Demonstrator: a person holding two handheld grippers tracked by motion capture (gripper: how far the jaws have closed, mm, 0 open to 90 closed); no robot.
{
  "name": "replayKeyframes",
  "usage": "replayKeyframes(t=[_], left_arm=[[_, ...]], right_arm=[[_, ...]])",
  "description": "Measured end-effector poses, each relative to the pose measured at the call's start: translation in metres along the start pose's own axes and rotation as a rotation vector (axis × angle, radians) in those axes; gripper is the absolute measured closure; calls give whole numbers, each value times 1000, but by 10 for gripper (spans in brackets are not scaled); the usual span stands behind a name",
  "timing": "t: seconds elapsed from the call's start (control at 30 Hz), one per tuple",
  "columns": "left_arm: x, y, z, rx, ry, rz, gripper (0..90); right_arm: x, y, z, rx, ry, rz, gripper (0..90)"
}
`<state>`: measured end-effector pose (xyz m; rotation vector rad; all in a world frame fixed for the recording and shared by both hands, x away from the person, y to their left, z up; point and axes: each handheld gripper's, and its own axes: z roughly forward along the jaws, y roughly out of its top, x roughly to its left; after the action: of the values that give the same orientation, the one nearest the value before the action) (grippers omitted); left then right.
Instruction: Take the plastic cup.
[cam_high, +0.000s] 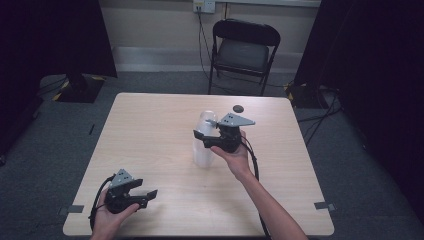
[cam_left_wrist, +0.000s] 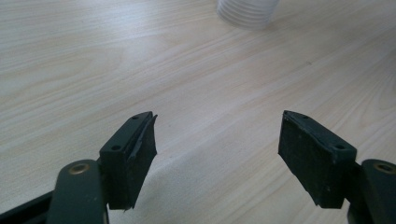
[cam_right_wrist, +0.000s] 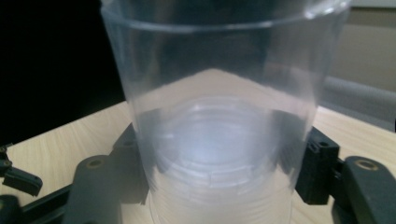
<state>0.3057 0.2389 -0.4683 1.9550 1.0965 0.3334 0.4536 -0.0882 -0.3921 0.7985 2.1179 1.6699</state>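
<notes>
- The clear plastic cup (cam_high: 204, 142) stands upright just right of the middle of the high view, on the pale wooden table (cam_high: 150, 135); it looks like more than one cup nested, with ribbed rings near its base
- In your right gripper view the cup (cam_right_wrist: 219, 121) takes up the centre of the frame, its rim near the top edge and its ribbed lower part at the bottom
- Your right gripper (cam_high: 206, 140) grips that cup: a black jaw presses on each side of the cup's lower half, so the tongs are closed onto it at cup width
- Your right hand (cam_high: 235, 155) comes in from the lower right of the high view, and the gripper's grey three-cornered plate sits just above it
- Your left gripper (cam_high: 147, 196) rests low in the lower left of the high view, well apart from the cup, held by your left hand (cam_high: 107, 220)
- In your left gripper view the two jaws stand wide apart with bare wood between them; they hold nothing
- The ribbed base of the cup (cam_left_wrist: 247, 11) shows at the top edge of that view, right of centre
- A small dark round object (cam_high: 239, 108) lies on the table beyond the cup, near the far edge
- A black folding chair (cam_high: 242, 52) stands behind the table at the top centre of the high view
</notes>
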Motion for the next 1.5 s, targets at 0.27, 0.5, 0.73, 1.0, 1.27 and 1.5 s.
replayKeyframes(t=[0.27,0.5,0.73,1.0,1.27,1.5], left_arm=[[0,0,0,4,1,-5,274],[1,1,-2,-10,10,-2,273],[0,1,-1,-3,-8,-7,276],[0,3,-2,-22,-3,1,278],[-3,8,2,-21,-27,12,245],[-9,14,2,-42,-27,34,236]], right_arm=[[-1,6,-4,-27,13,13,351],[1,16,-5,-34,20,17,357],[1,30,-8,-45,13,28,358],[3,38,-15,-57,-3,37,362],[2,49,-40,-93,-39,42,376],[-1,48,-65,-93,-75,65,386]])
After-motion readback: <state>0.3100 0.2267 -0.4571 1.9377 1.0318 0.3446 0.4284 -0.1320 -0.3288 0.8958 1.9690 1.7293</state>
